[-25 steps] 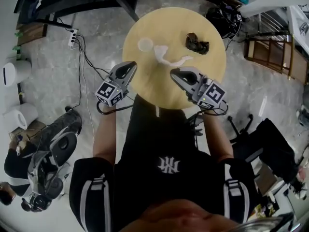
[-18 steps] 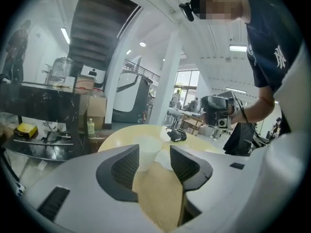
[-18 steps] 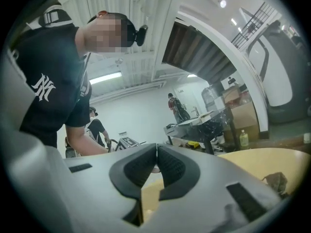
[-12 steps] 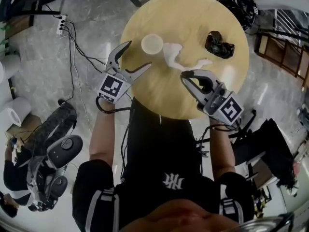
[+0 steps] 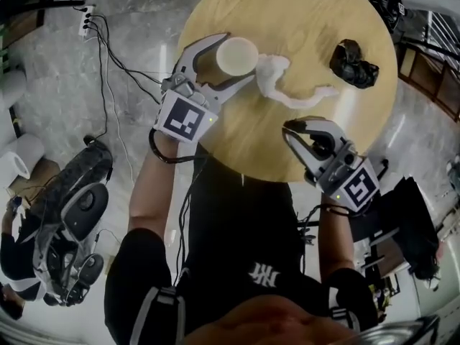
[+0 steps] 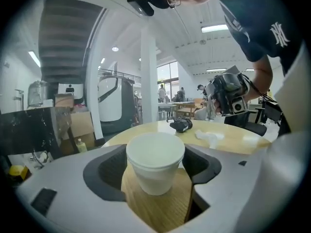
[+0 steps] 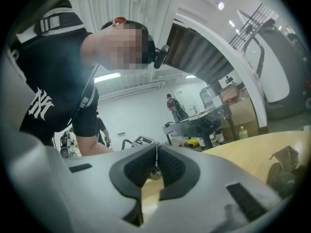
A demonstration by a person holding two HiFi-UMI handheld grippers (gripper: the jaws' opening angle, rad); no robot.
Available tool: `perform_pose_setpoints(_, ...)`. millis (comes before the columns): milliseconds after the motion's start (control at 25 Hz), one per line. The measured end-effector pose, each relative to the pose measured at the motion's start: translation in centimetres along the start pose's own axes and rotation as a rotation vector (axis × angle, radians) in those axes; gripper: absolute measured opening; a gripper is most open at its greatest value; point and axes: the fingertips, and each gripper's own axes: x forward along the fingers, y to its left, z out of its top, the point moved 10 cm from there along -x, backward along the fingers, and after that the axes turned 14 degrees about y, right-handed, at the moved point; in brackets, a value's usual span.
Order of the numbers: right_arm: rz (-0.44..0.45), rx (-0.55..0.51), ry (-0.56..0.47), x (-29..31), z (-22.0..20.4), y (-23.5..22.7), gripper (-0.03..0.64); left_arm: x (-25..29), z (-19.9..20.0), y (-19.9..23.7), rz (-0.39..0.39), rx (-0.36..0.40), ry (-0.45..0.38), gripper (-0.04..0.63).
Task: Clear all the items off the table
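One cup [image 6: 155, 161] is sitting, top middle, between the left gripper's [image 5: 237, 58] wide, just-opening jaws, not squeezed; the right gripper [image 7: 156, 161] is sitting shut, empty.

The cup [image 5: 237, 54] stands on the table [image 5: 302, 20] near its left edge, between the left gripper's [image 5: 238, 57] jaws, which have just been opening, and touches neither. The tissue [image 5: 277, 81] lies just right of the cup, and the lump [image 5: 353, 63] farther right. The right gripper [image 5: 291, 128] hangs over the near edge, apart from all three.
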Motion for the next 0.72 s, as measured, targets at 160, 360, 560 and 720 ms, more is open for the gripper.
perform_pose_setpoints(160,-0.009,-0.005,-0.001,-0.2,0.2,-0.5,0.003,-0.2,-0.3,0.4,0.013,-0.015,-0.019,0.348)
perform_pose_setpoints(360,-0.017,-0.035,-0.008,-0.8,1.3,-0.8,0.003,-1.6,0.9,0.7,0.035,-0.021,-0.028,0.341)
perform_pose_setpoints(560,-0.028,-0.098,-0.009,-1.4,5.1,0.5,0.003,-6.0,5.0,1.3,0.024,-0.055,-0.023,0.339)
perform_pose_setpoints(720,-0.043,-0.128,-0.053,-2.0,9.8,0.5,0.003,-9.8,9.2,3.4,0.005,-0.091,0.007,0.339)
